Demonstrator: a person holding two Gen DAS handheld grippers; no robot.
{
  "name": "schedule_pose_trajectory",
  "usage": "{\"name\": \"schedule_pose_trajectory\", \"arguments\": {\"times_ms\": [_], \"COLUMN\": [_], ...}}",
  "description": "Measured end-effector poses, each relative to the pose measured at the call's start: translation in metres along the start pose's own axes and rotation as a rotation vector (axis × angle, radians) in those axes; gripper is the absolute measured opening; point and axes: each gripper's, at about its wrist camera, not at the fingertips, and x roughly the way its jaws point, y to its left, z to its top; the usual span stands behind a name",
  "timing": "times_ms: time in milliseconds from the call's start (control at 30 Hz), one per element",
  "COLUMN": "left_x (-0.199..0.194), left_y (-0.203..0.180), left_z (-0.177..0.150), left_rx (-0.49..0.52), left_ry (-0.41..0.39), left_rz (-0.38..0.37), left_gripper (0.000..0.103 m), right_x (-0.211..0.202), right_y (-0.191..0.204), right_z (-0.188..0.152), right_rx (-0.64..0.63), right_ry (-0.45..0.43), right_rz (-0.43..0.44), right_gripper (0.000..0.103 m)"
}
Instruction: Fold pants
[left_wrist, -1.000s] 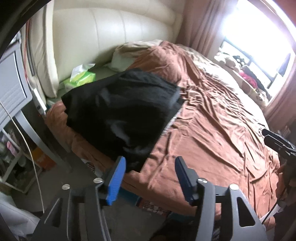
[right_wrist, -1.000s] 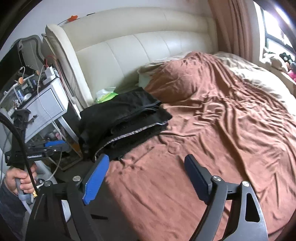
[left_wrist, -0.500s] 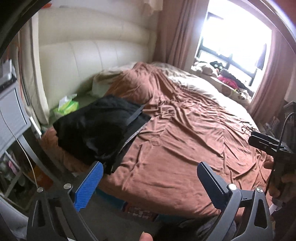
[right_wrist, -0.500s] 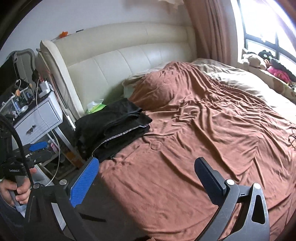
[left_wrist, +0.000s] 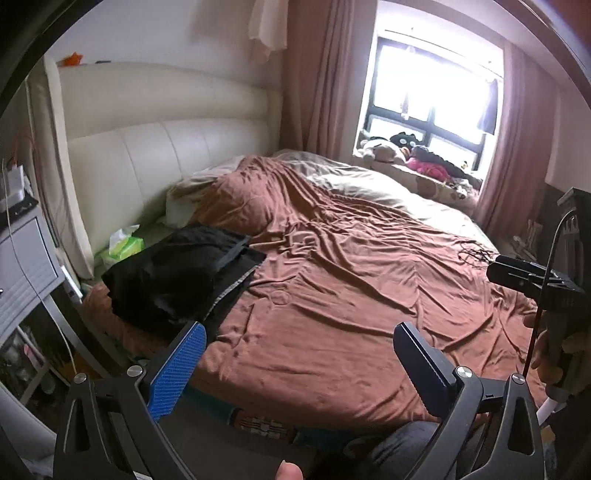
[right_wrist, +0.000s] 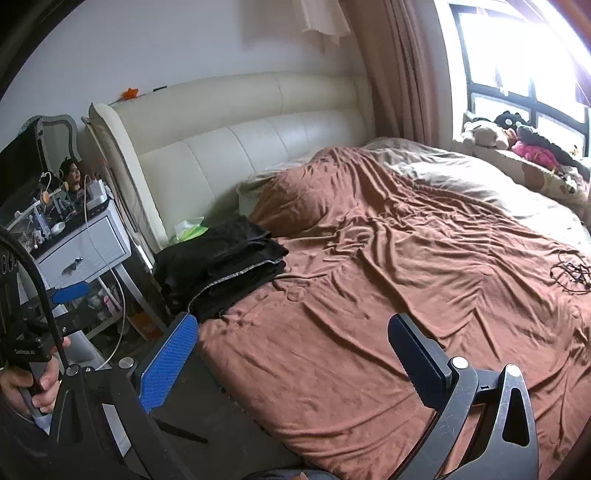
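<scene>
White drawers of a nightstand (right_wrist: 79, 254) stood at the left edge of the right wrist frame, with a cream padded headboard (right_wrist: 258, 136) beside them. Just right of that, a green tissue pack (right_wrist: 190, 230) lay behind the folded black pants (right_wrist: 218, 267), which sat stacked at the near left corner of the brown bedspread (right_wrist: 406, 295), left of centre in both frames. Along the bottom, the left gripper (left_wrist: 295, 360) and the right gripper (right_wrist: 291, 356) had just been opening and hung spread wide with nothing between the fingers, apart from the pants. Stuffed toys (left_wrist: 384, 149) lined the windowsill (left_wrist: 436, 182) at upper right.
</scene>
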Motion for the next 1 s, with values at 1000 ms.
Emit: {"name": "schedule_pose_trajectory", "arguments": {"times_ms": [1000], "left_x": [-0.106], "left_y": [-0.071], "left_z": [-0.077], "left_rx": [0.078], "left_ry": [-0.131], "left_rz": [-0.043], "left_gripper": [0.102], "right_x": [-0.161], "right_y": [0.030], "right_z": [-0.102], "right_rx": [0.005], "right_ry": [-0.077], "right_rz": [-0.120], "right_gripper": [0.103]}}
